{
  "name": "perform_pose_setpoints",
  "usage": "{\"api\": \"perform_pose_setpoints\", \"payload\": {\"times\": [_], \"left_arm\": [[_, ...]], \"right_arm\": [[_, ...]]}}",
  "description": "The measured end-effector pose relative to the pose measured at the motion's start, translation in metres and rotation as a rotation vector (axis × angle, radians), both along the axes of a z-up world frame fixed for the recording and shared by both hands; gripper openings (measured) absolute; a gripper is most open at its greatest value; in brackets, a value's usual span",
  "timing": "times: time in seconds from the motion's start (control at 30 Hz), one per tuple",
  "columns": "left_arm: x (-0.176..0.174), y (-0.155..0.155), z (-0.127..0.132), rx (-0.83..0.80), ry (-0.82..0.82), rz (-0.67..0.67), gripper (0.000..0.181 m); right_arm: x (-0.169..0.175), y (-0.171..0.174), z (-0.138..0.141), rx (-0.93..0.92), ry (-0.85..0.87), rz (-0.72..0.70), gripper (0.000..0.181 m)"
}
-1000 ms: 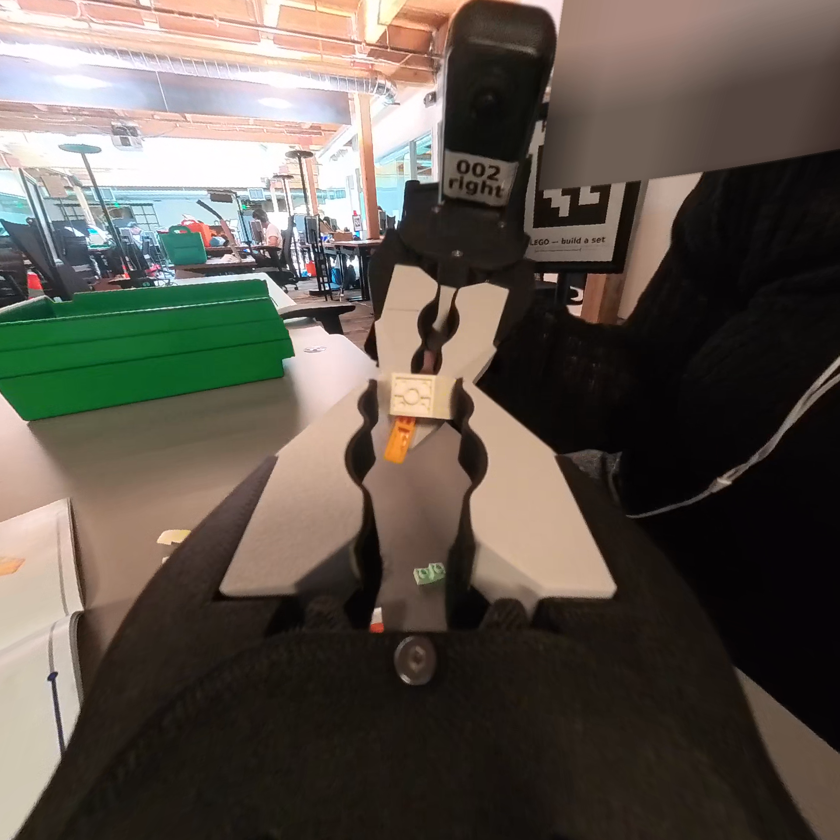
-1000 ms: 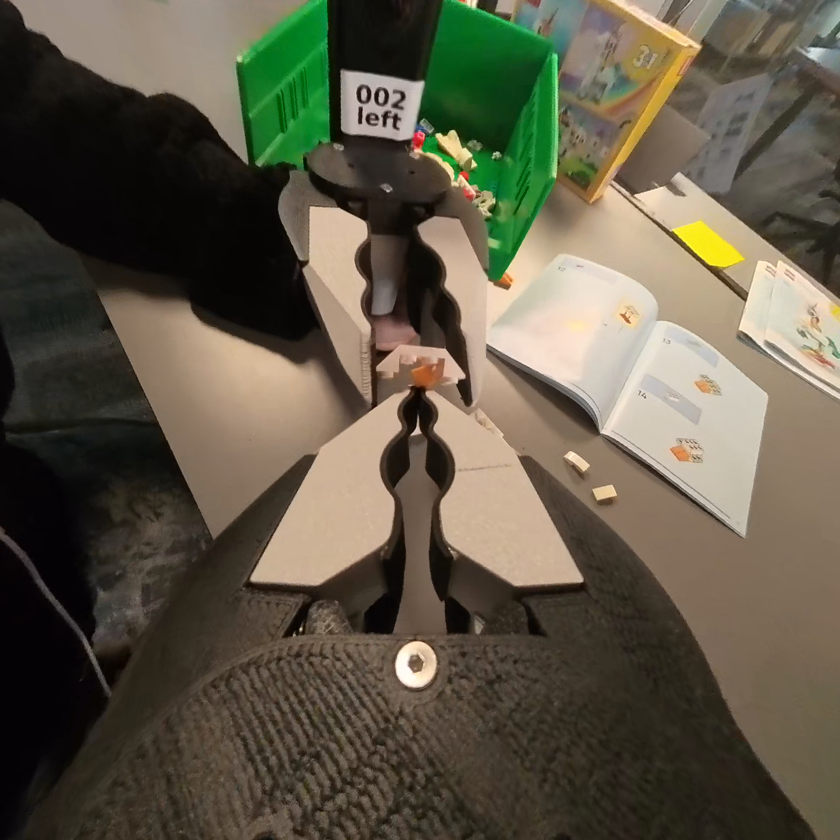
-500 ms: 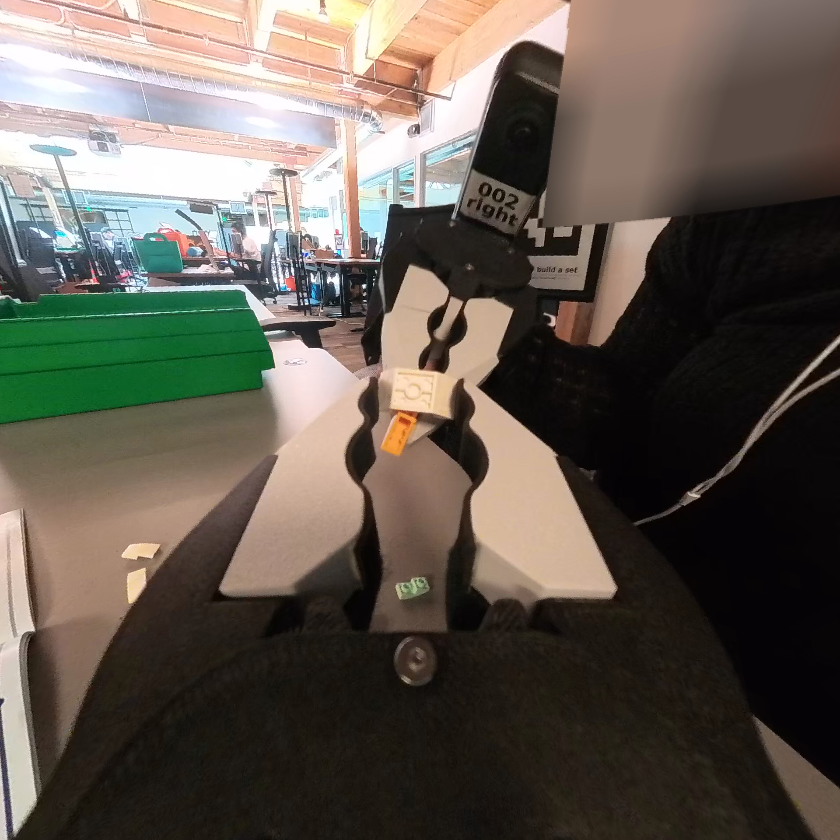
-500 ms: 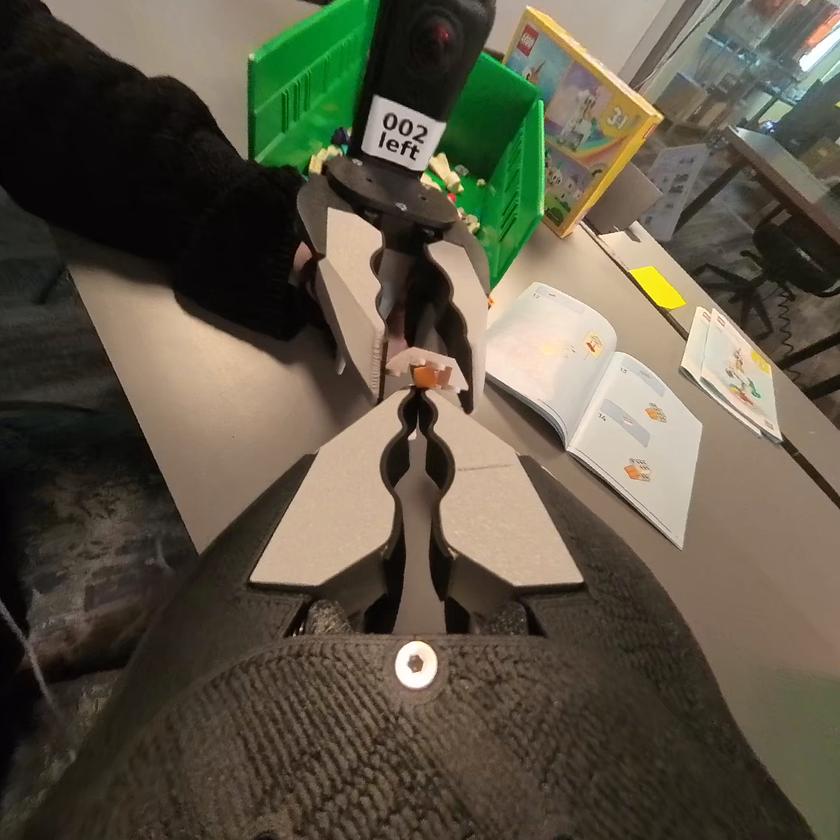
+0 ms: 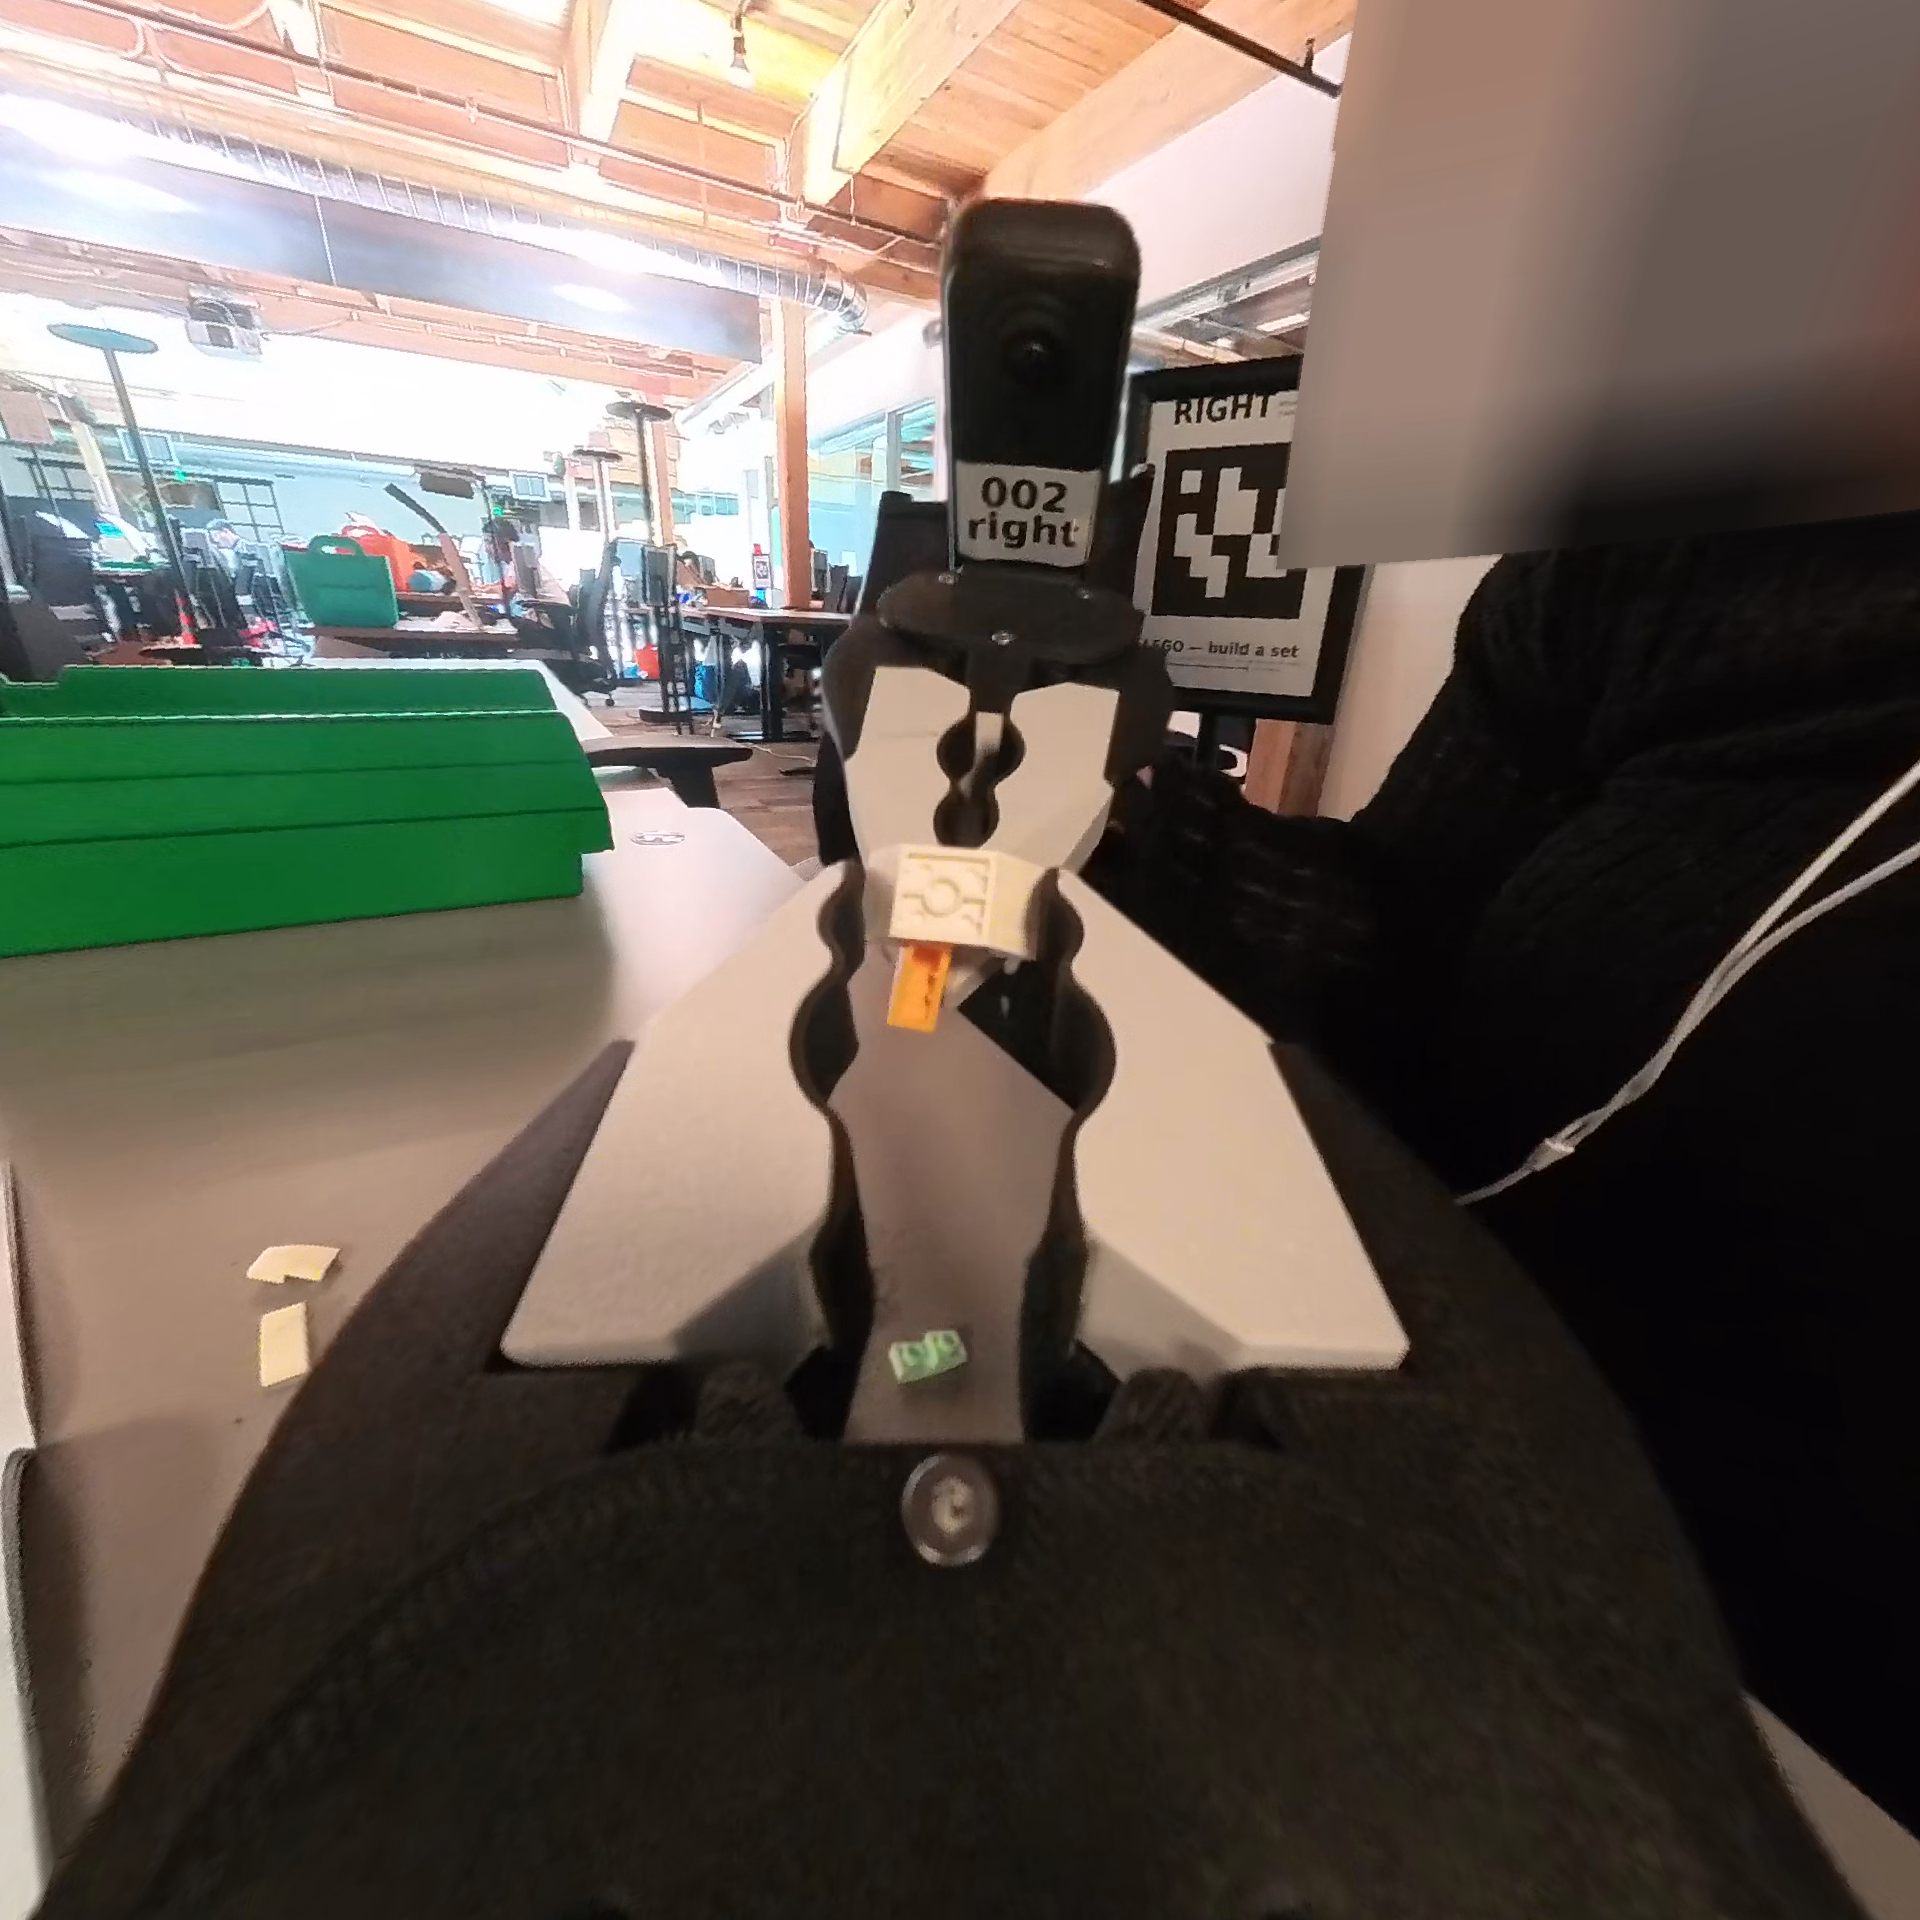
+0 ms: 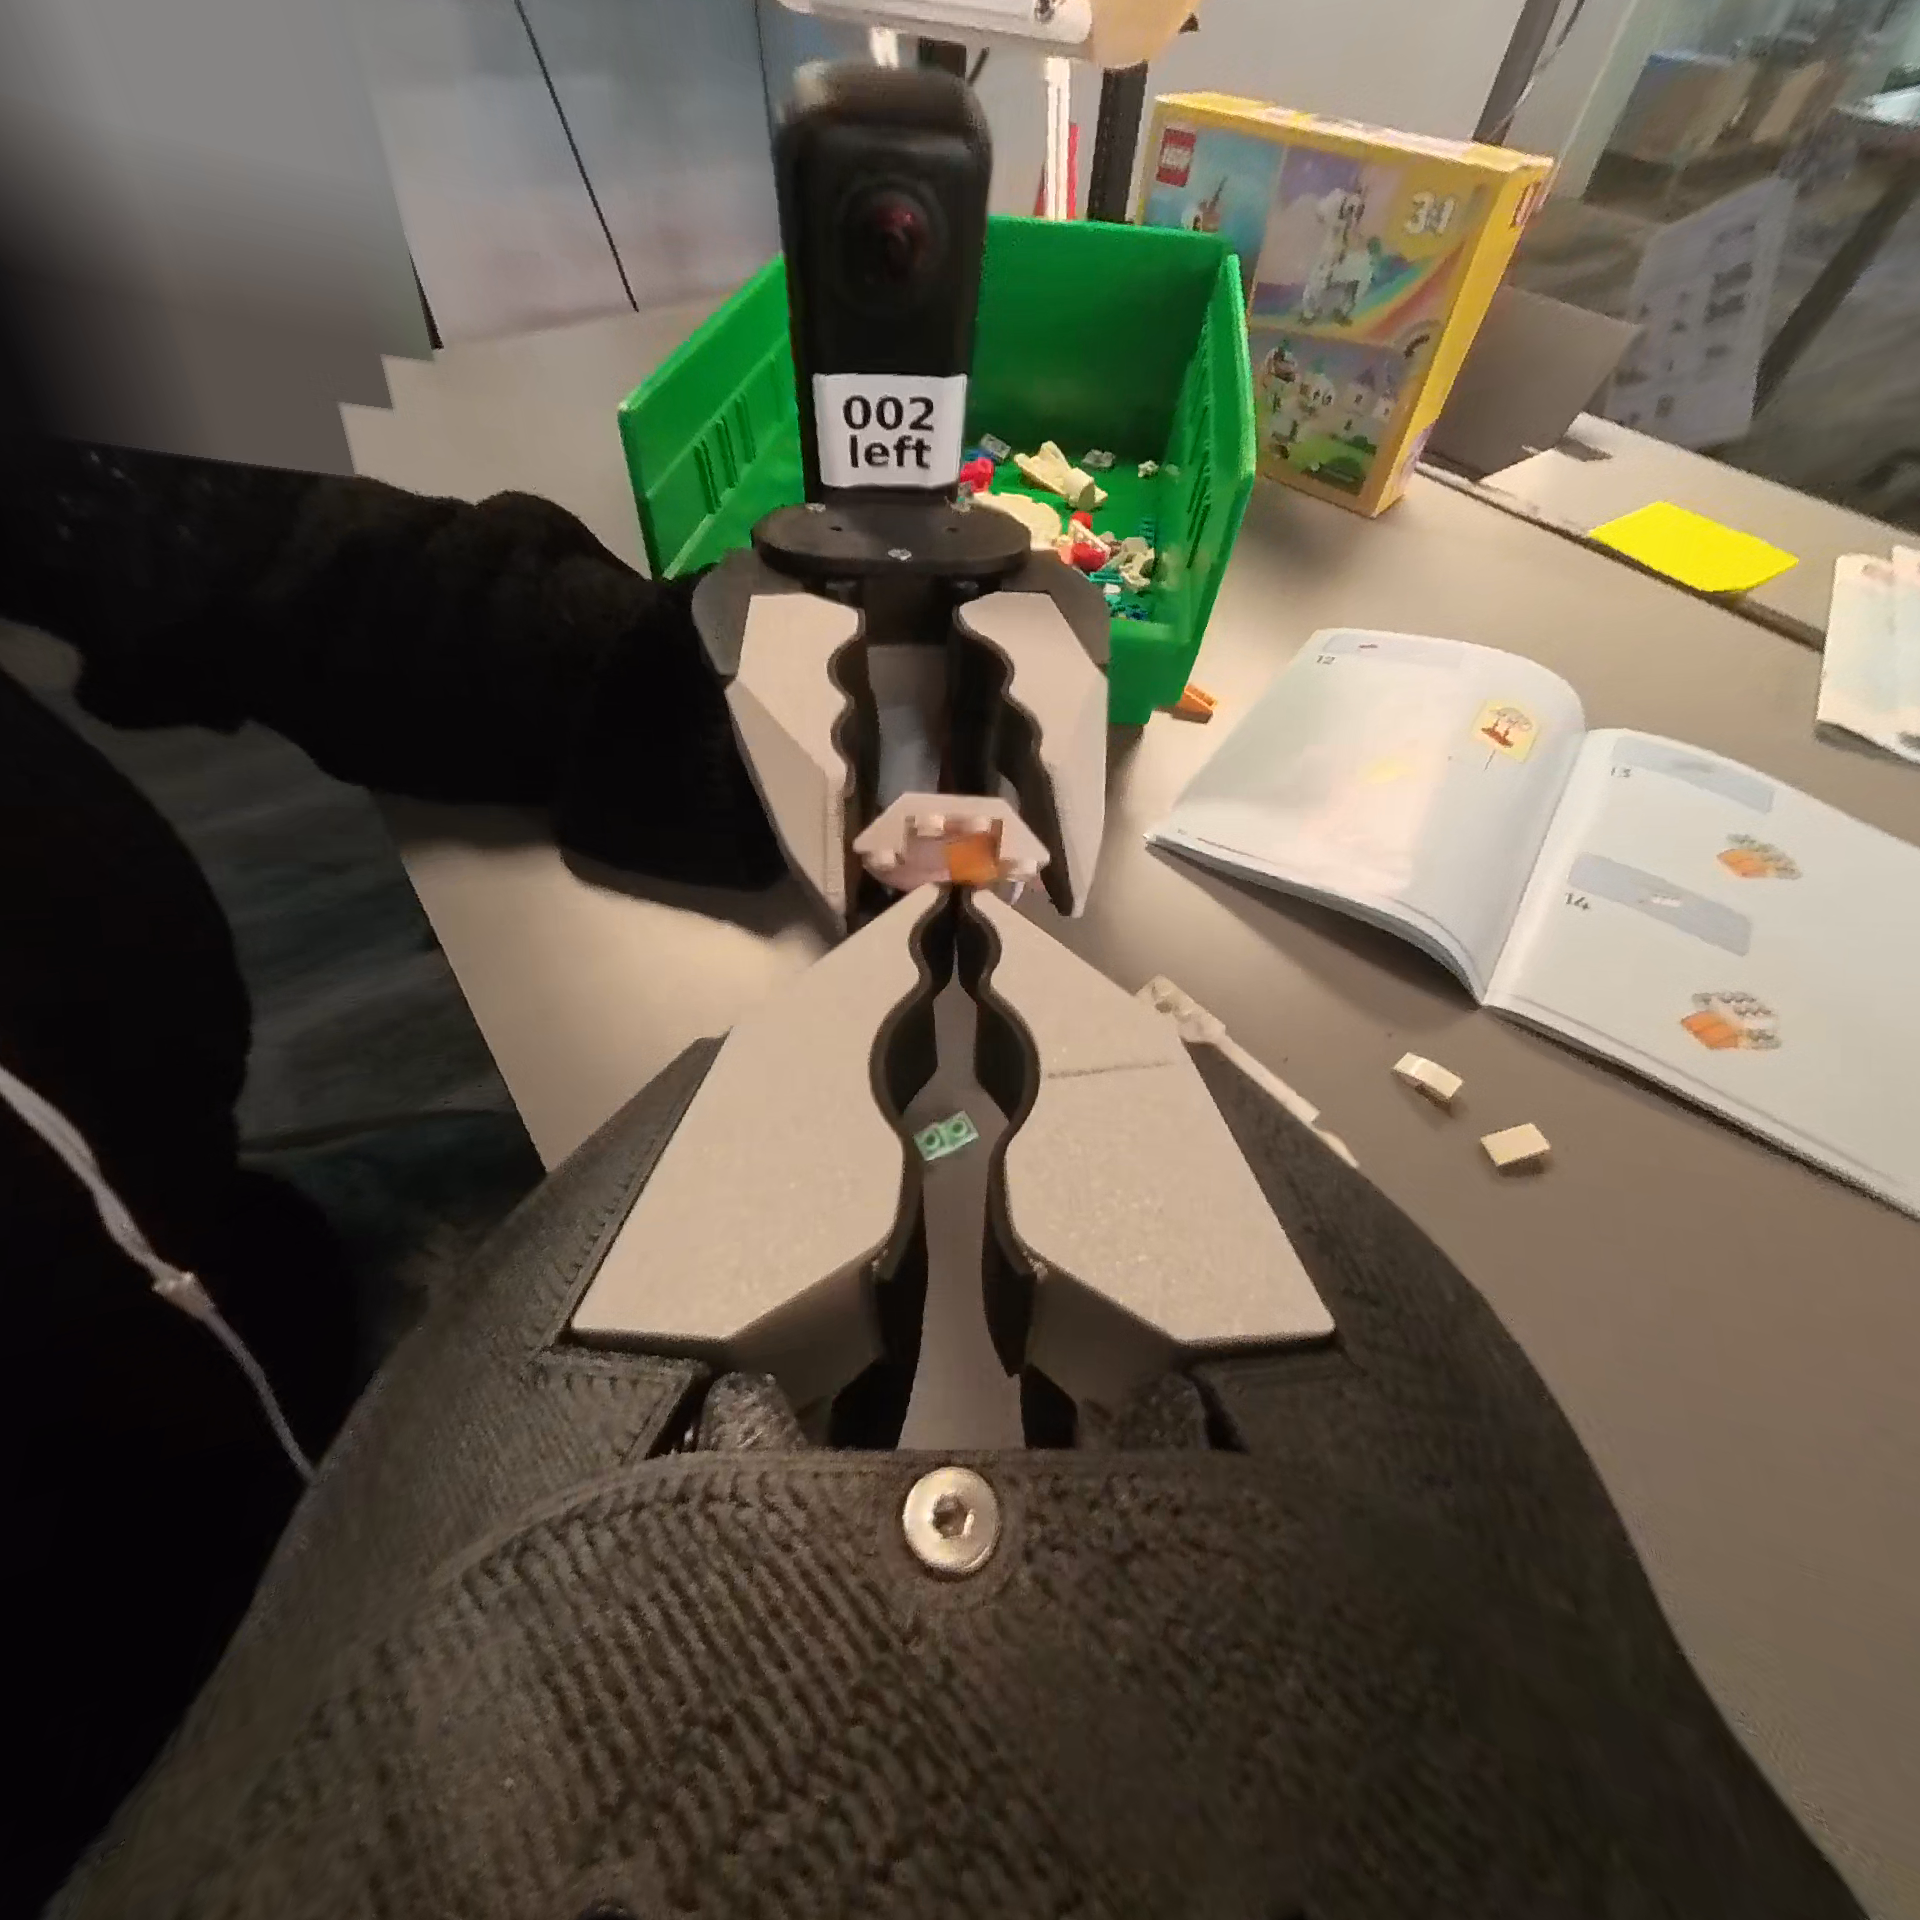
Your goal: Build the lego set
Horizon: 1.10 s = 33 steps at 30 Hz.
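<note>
My left gripper [image 5: 956, 896] is shut on a small white brick assembly [image 5: 961, 902] and holds it above the grey table [image 5: 312, 1039]. An orange piece [image 5: 920, 987] sticks out under the assembly. My right gripper [image 6: 951, 909] faces it tip to tip with its jaws shut. Its tips touch the assembly [image 6: 940, 836] just below the orange piece [image 6: 971, 860]. I cannot tell if they pinch it. A small light green piece [image 6: 945, 1135] lies on the table under both grippers, and also shows in the left wrist view [image 5: 928, 1359].
A green bin [image 6: 1210, 582] with several loose pieces stands behind the left gripper. An open instruction booklet [image 6: 1558, 831], two cream pieces [image 6: 1429, 1075] and a yellow set box [image 6: 1351, 312] are to the right. A person's black sleeves hold both grippers. My left and right fingertips are right by each other.
Both grippers have swung and levelled together while staying tip to tip on the assembly. The green piece now shows between my right gripper's fingers.
</note>
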<state>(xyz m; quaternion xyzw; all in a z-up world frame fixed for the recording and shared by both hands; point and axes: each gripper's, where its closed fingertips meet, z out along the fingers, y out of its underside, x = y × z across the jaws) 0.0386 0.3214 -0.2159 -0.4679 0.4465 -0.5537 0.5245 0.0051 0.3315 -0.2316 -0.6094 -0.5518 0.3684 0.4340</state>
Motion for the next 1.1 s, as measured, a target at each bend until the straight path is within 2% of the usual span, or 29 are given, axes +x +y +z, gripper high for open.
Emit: {"api": "perform_pose_setpoints", "payload": {"times": [0.17,0.4,0.43,0.47,0.5,0.53,0.6,0.67,0.73,0.83,0.93,1.1], "left_arm": [[0.0,-0.001,-0.001,0.025,0.009,0.002,0.033],[-0.001,-0.001,0.001,-0.024,-0.002,-0.02,0.033],[-0.002,0.0,0.001,-0.033,-0.007,-0.02,0.032],[-0.002,0.001,-0.001,-0.047,0.001,-0.023,0.03],[0.008,-0.009,-0.015,-0.029,0.115,-0.076,0.031],[0.023,-0.019,-0.027,0.034,0.212,-0.093,0.032],[0.037,-0.022,-0.034,0.078,0.267,-0.066,0.033],[0.028,-0.008,-0.026,0.007,0.209,-0.007,0.032],[0.011,0.012,-0.023,-0.015,0.181,0.1,0.032],[-0.004,0.036,-0.014,-0.081,0.096,0.212,0.032],[-0.01,0.042,-0.008,-0.095,0.042,0.248,0.032],[-0.019,0.046,-0.002,-0.13,-0.024,0.258,0.032]], "right_arm": [[0.0,-0.001,0.001,0.047,-0.079,-0.009,0.0],[0.002,0.0,0.009,0.157,-0.177,0.053,0.0],[0.003,0.002,0.015,0.168,-0.167,0.053,0.0],[-0.001,0.003,0.034,0.172,-0.073,0.047,0.0],[-0.005,0.0,0.053,0.149,0.011,0.07,0.0],[-0.007,0.004,0.057,0.161,-0.003,0.065,0.0],[-0.006,0.018,0.046,0.238,-0.114,0.024,0.0],[-0.004,0.024,0.038,0.215,-0.117,0.016,0.0],[0.005,0.042,0.032,0.217,-0.061,-0.055,0.0],[0.015,0.071,0.028,0.236,0.137,-0.183,0.0],[0.029,0.093,0.014,0.266,0.266,-0.313,0.0],[0.05,0.098,0.011,0.34,0.355,-0.444,0.0]]}}
